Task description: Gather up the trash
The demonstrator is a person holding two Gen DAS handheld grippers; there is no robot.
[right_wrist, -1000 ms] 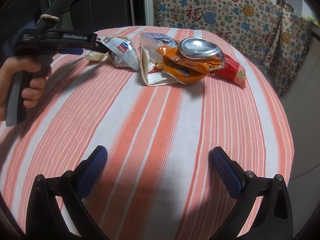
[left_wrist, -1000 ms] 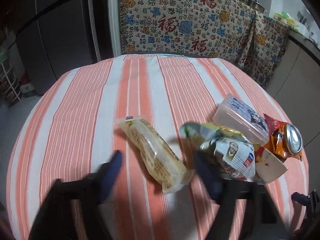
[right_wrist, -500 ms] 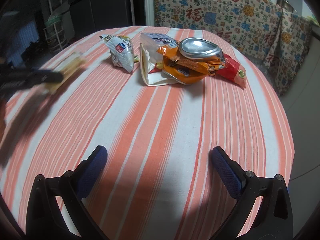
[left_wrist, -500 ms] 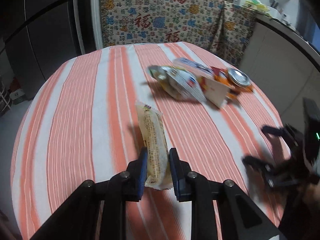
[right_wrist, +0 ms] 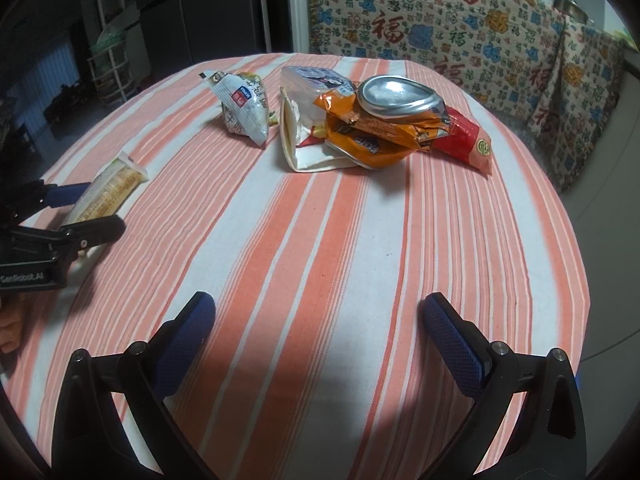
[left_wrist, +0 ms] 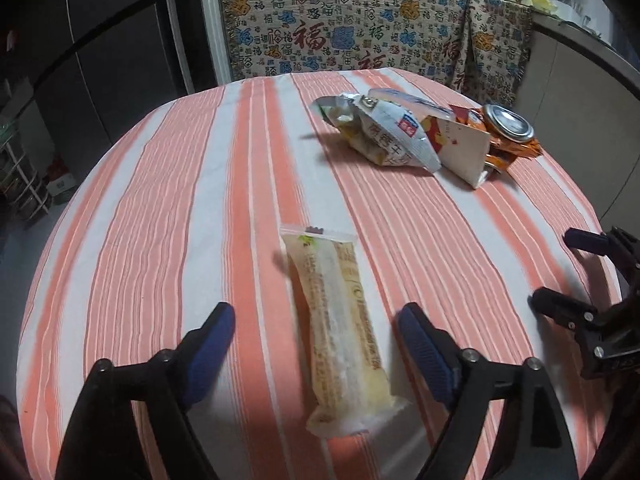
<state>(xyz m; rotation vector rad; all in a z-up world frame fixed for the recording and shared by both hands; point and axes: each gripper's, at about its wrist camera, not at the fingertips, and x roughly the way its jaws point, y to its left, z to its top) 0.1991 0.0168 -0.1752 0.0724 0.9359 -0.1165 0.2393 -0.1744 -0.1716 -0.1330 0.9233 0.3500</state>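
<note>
Trash lies on the striped bench (left_wrist: 168, 208). Taking the yellow wrapper (left_wrist: 340, 332) as landmark: it lies flat between the blue pads of the left tongs (left_wrist: 316, 344), whose jaws are opening and do not touch it. Beyond it to the right sits a white packet (left_wrist: 396, 140), then a heap of carton (right_wrist: 304, 148), orange bag (right_wrist: 372, 136) and crushed can (right_wrist: 396, 96). Right of the wrapper, the right tongs (right_wrist: 320, 340) stand wide over bare cloth, holding nothing.

Black frames, blue textured fingers (left_wrist: 420, 344)
</note>
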